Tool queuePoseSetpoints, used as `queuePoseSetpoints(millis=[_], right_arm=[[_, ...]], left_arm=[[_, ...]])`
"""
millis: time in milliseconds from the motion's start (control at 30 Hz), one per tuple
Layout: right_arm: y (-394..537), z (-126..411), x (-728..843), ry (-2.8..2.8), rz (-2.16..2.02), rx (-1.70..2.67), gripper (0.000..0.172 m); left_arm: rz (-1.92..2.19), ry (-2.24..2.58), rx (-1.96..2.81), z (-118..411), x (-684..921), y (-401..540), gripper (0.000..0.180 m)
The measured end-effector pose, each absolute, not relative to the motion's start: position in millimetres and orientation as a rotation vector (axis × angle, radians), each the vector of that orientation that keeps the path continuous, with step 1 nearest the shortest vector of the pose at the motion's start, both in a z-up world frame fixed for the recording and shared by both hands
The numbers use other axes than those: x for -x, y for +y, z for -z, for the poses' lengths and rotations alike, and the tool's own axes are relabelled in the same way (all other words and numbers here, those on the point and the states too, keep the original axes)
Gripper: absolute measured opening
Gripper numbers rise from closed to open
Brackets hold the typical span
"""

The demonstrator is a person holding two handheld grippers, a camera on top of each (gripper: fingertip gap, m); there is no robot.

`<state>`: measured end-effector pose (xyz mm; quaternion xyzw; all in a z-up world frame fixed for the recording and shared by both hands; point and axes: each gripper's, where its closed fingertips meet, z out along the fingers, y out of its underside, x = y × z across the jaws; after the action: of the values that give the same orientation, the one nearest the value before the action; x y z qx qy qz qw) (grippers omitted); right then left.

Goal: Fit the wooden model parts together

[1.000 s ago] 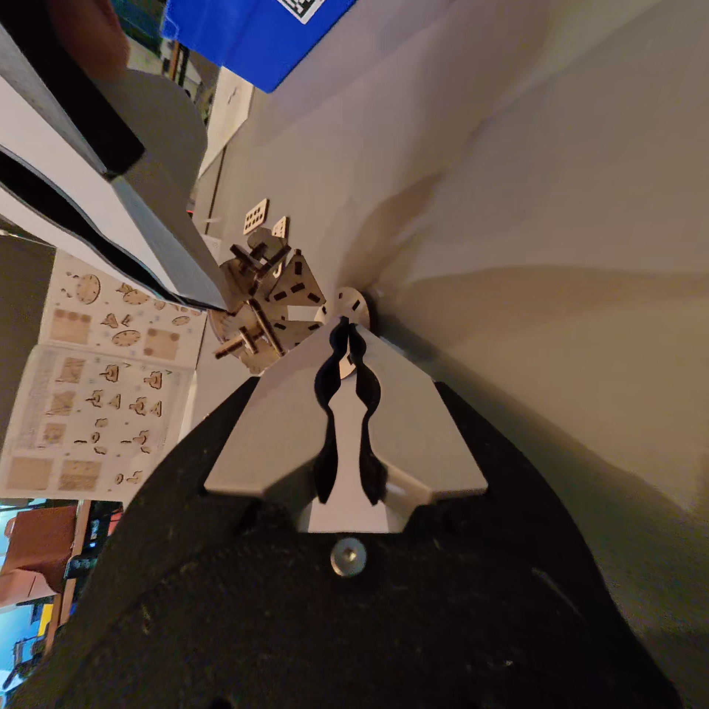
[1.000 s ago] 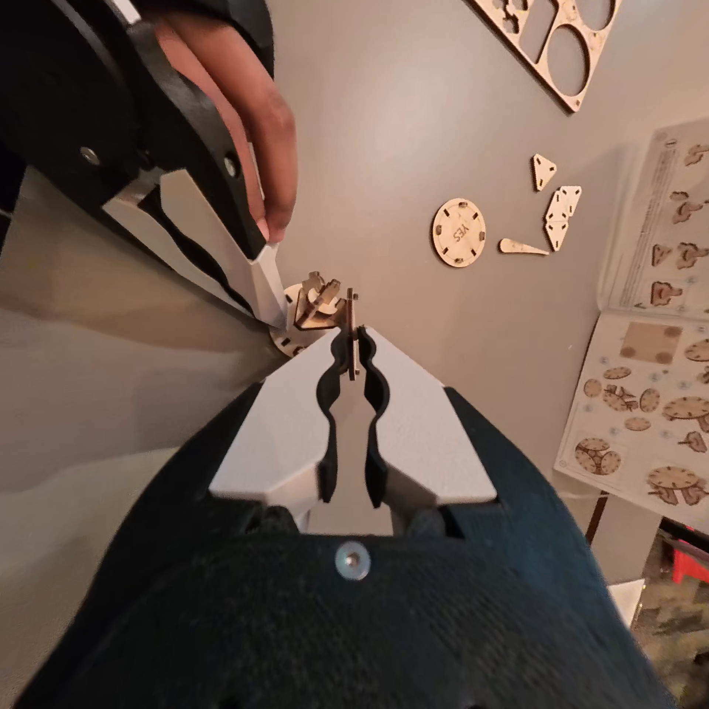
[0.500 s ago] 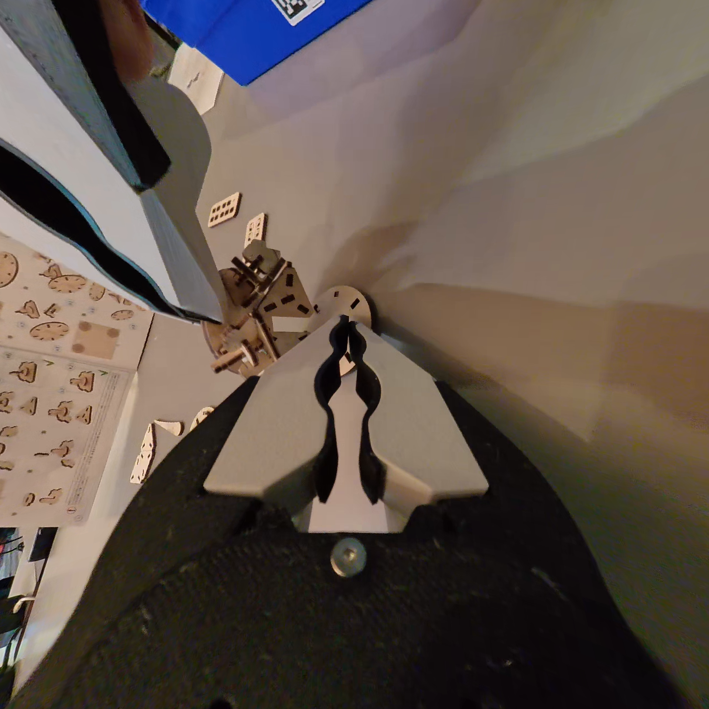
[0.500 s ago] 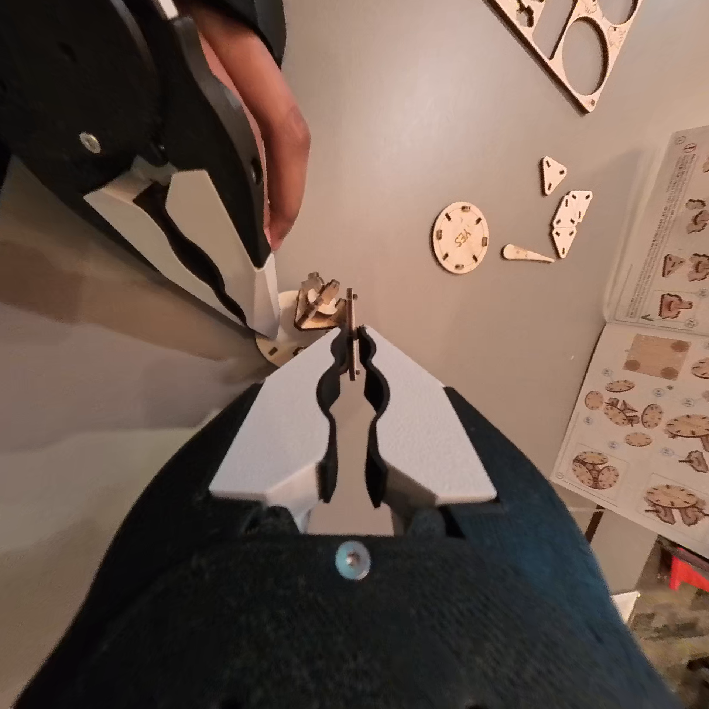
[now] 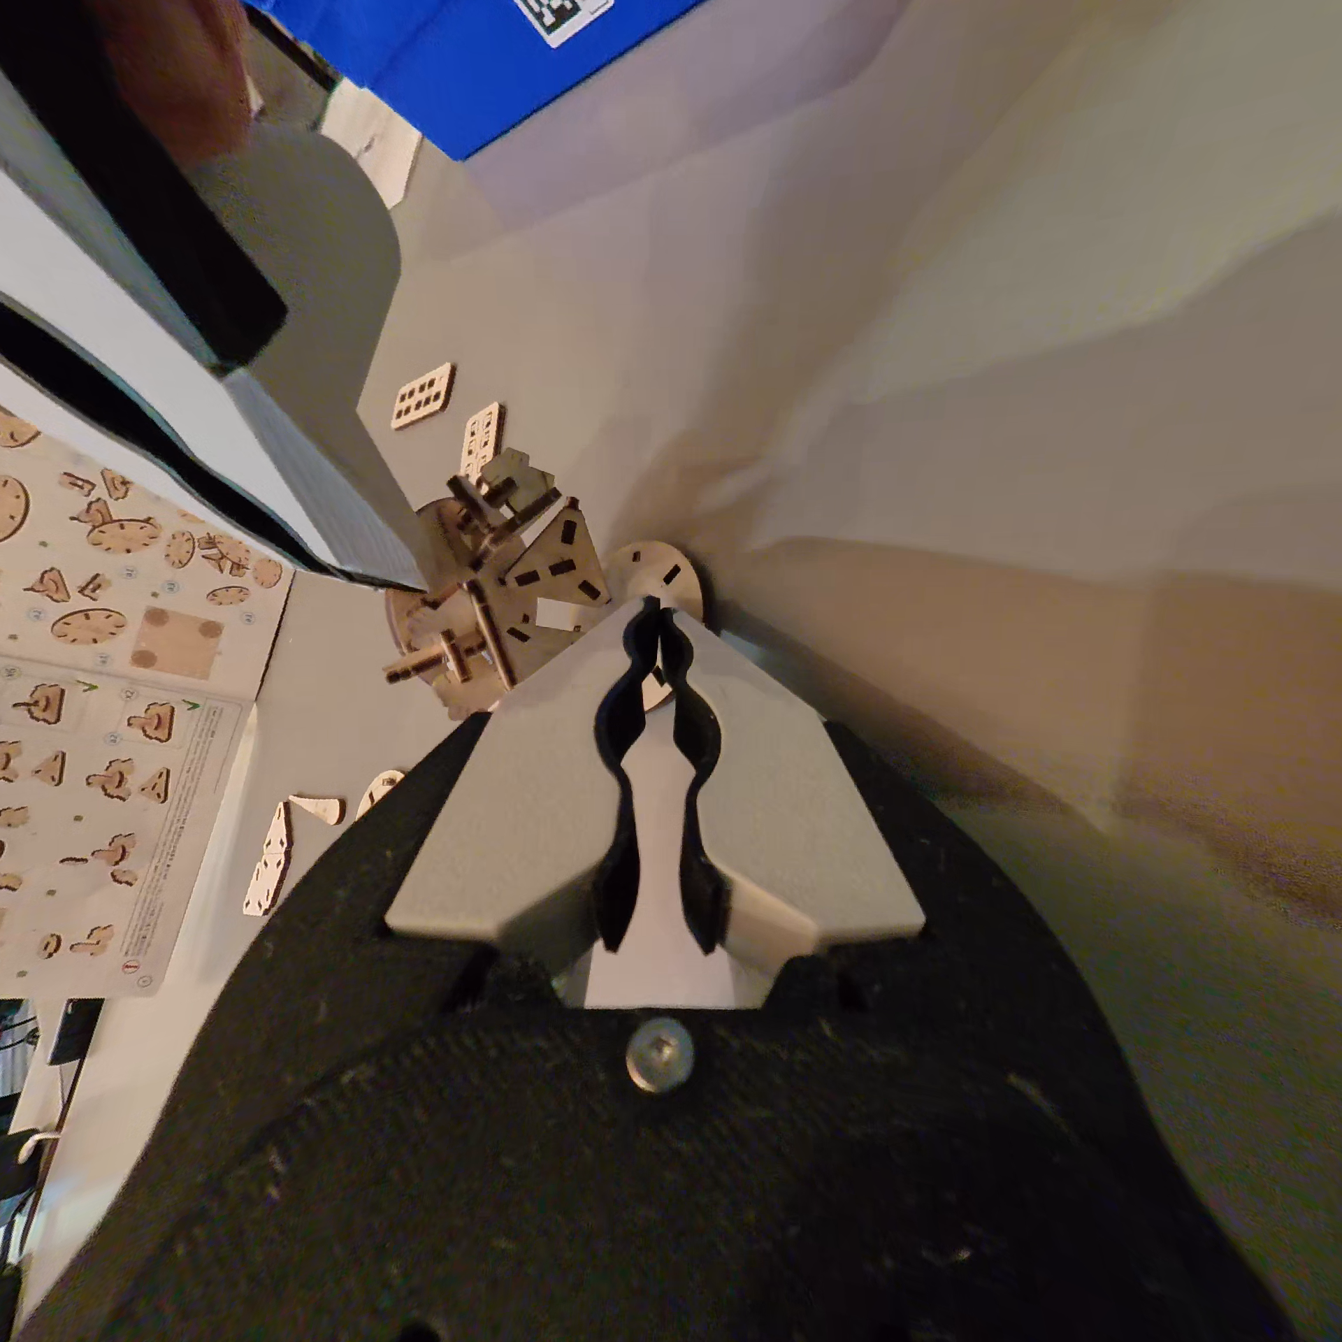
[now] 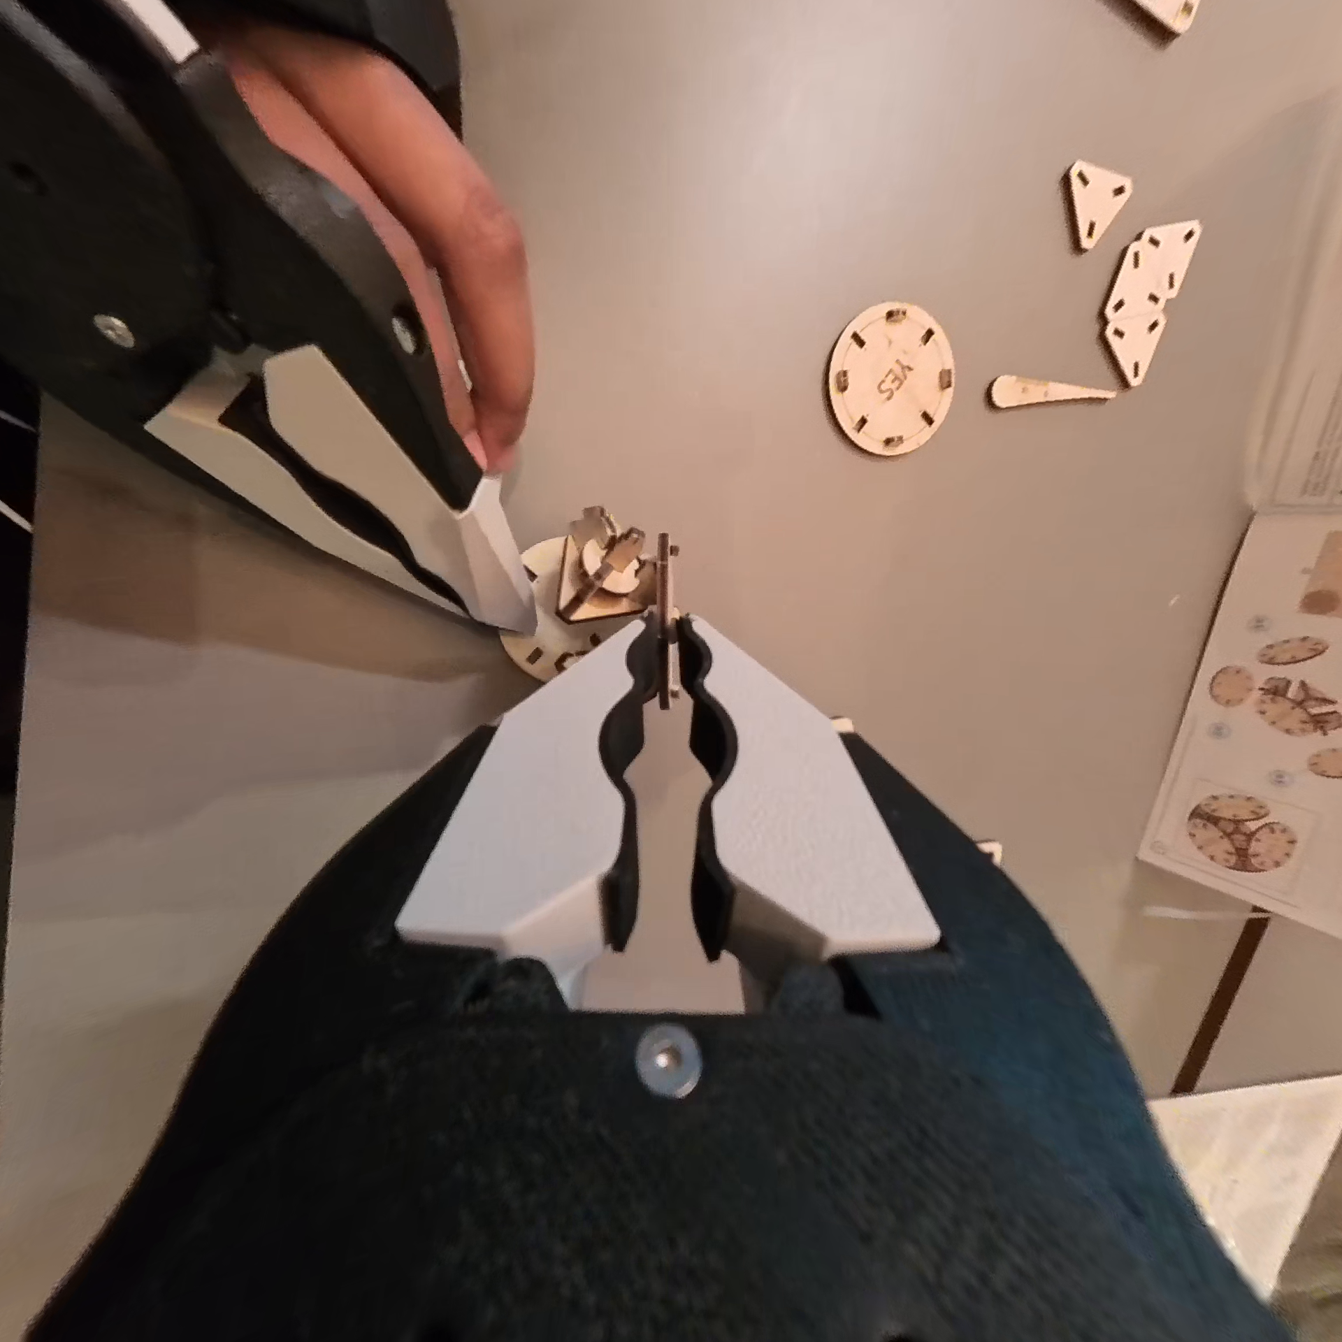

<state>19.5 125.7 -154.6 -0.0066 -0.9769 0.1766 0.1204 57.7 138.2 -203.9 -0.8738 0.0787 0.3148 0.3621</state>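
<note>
While its pads press on both faces of a thin wooden plate [image 6: 664, 632] held edge-on, the right gripper [image 6: 662, 630] sits just beside a small wooden assembly [image 6: 581, 581] — slotted pieces standing on a round base disc [image 6: 541, 646] that lies on the grey table [image 6: 726, 218]. The left gripper [image 5: 657, 606] has its jaws drawn fully together, tips resting down on the rim of that disc [image 5: 653, 574]; whether anything is pinched between them cannot be told. In the right wrist view its pale fingers [image 6: 501, 574] come down at the disc's left edge, with a hand [image 6: 465, 240] wrapped around the black body behind them.

From the left wrist view the assembly [image 5: 501, 588] shows crossed struts and a triangular slotted panel, and the right gripper's fingers [image 5: 327, 494] reach its left side.

Farther out on the table lie loose parts — a second round disc [image 6: 892, 379], a pointer-shaped piece [image 6: 1046, 392], several triangular plates [image 6: 1133, 290], and two small rectangular slotted plates [image 5: 423, 396]. An open instruction sheet [image 6: 1271, 726] with drawings lies at the right edge of the right view, and a blue box [image 5: 472, 65] stands at the far end of the table in the left view.
</note>
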Motion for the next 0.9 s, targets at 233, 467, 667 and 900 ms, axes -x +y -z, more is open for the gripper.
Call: queuePoseSetpoints(millis=[233, 467, 667, 900], right_arm=[[124.6, 155.9, -16.2, -2.889, -0.48, 0.11, 0.003], [124.5, 158.9, -9.7, -2.923, -0.447, 0.178, 0.004], [124.2, 159.7, -8.1, -2.927, -0.478, 0.249, 0.004], [124.5, 160.6, -7.2, -2.901, -0.491, 0.291, 0.004]], left_arm=[[-0.805, 0.201, 2.251, 204.0, -57.7, 138.2, 0.0], [-0.803, 0.2, 2.251, 204.0, -57.7, 138.1, 0.0], [-0.793, 0.196, 2.253, 204.2, -57.7, 138.1, 0.0], [-0.806, 0.202, 2.251, 204.2, -57.8, 138.1, 0.0]])
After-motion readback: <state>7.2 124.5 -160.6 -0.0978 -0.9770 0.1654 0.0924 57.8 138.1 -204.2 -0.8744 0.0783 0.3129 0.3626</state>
